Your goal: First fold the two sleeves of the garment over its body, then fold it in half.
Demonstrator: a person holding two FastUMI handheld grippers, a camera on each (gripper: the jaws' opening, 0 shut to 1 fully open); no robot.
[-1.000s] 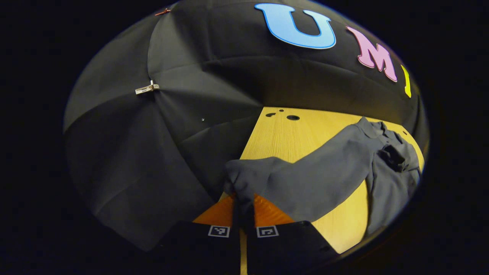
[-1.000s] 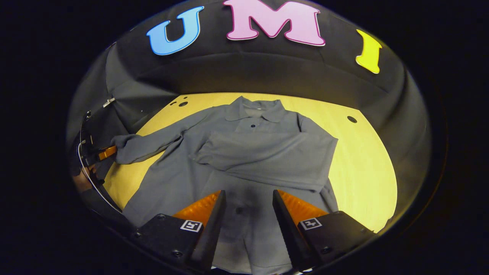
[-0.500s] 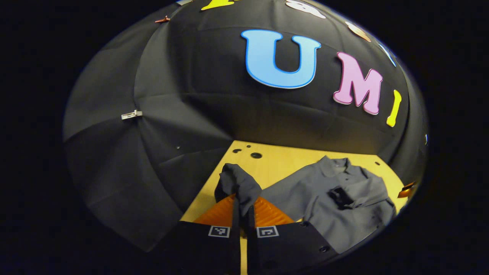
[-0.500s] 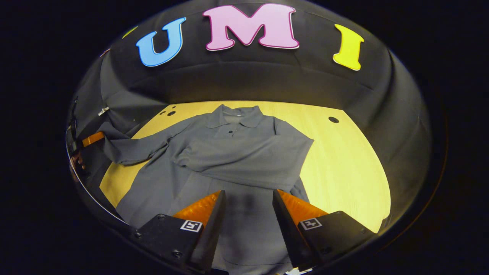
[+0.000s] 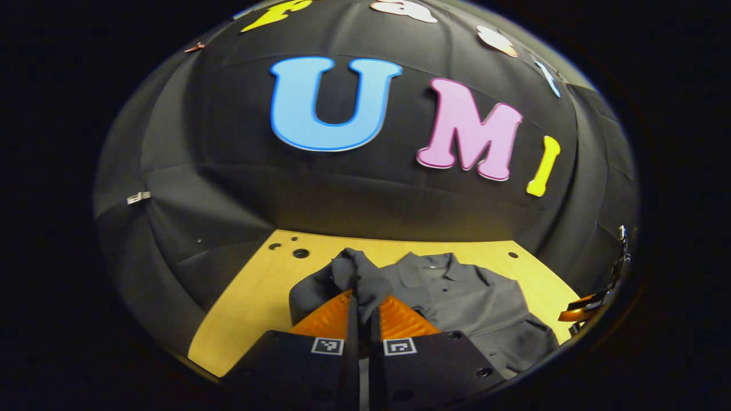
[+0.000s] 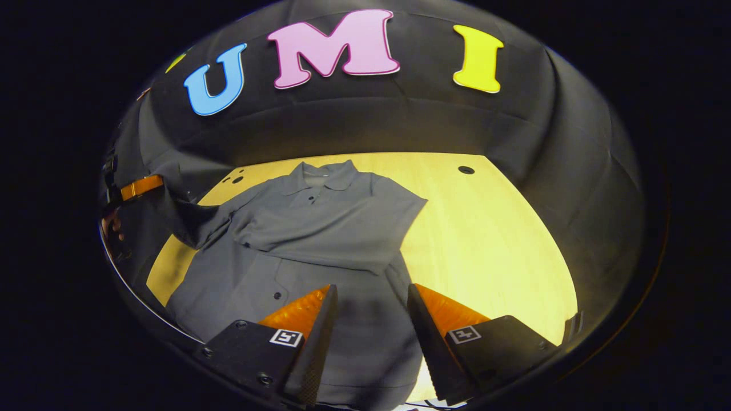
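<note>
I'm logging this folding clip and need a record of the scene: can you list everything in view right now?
Shirt: one, grey, collared, spread on the table; one sleeve folded across its chest, the other sleeve lifted by its cuff.
Table: one, light yellow wood, with round holes near its far edge.
Clip: one, pale, on the booth's cloth wall.
Left gripper: shut on the lifted sleeve's cuff.
Right gripper: open, above the shirt's lower part.
Hand: holding the left gripper.
</note>
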